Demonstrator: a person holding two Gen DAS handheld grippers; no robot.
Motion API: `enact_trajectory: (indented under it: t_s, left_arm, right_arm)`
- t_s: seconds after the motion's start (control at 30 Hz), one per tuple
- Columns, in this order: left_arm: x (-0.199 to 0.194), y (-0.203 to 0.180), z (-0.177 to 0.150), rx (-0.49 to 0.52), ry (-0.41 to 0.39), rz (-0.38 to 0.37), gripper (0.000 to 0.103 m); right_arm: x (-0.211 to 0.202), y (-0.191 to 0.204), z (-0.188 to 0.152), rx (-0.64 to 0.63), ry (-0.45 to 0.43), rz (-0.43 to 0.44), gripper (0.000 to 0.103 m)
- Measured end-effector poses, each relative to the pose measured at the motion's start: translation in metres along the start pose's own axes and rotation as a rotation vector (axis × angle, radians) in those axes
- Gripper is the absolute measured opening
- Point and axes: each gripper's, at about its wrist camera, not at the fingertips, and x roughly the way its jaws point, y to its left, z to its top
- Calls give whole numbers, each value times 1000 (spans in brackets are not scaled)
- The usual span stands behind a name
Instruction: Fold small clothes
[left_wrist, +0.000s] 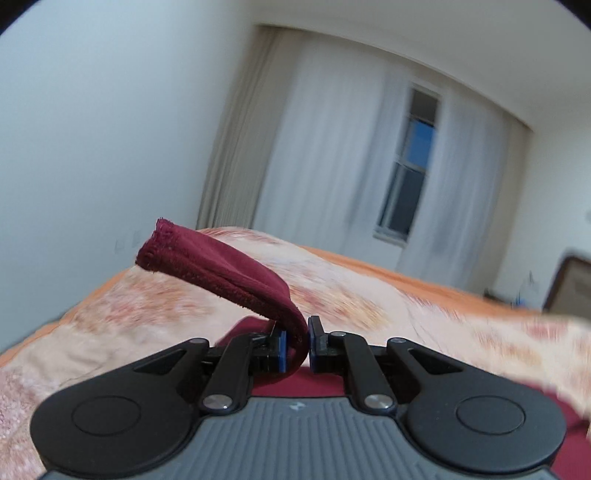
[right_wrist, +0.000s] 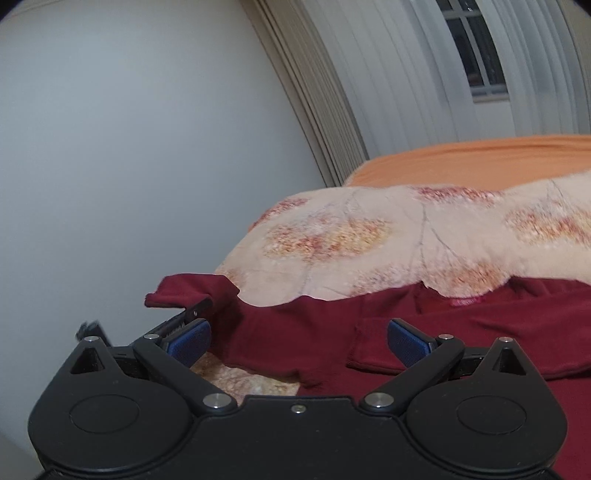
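A dark red garment (right_wrist: 332, 332) lies spread on the bed, partly under a floral blanket (right_wrist: 406, 243). In the left wrist view my left gripper (left_wrist: 297, 345) is shut on a hemmed edge of the dark red garment (left_wrist: 221, 269), and the held flap sticks up and to the left above the bed. That gripper also shows in the right wrist view (right_wrist: 192, 310), holding the garment's left corner up. My right gripper (right_wrist: 299, 341) is open and empty, low over the garment, with its blue pads (right_wrist: 406, 341) on either side of a fold.
The floral blanket (left_wrist: 369, 295) covers an orange sheet (right_wrist: 461, 155) on the bed. A pale wall (right_wrist: 129, 147) stands close on the left. Curtains (left_wrist: 332, 129) and a window (left_wrist: 410, 166) are behind the bed. Dark furniture (left_wrist: 569, 284) stands at the far right.
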Motion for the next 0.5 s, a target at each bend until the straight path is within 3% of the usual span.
enact_trajectory:
  t_s: [0.13, 0.2, 0.3, 0.4, 0.5]
  left_arm:
    - [-21, -72, -34, 288, 32, 11, 11]
    - [-14, -100, -54, 421, 51, 18, 11]
    - [-5, -114, -69, 451, 75, 5, 11]
    - [3, -124, -83, 558, 79, 35, 11]
    - [1, -144, -101, 708, 68, -25, 11]
  right_arm:
    - [15, -22, 4, 36, 62, -7, 102]
    - [34, -33, 5, 76, 117, 16, 102]
    - [69, -50, 9, 163, 187, 68, 101]
    - [99, -56, 15, 205, 214, 115, 99]
    - [129, -53, 21, 210, 268, 138, 99]
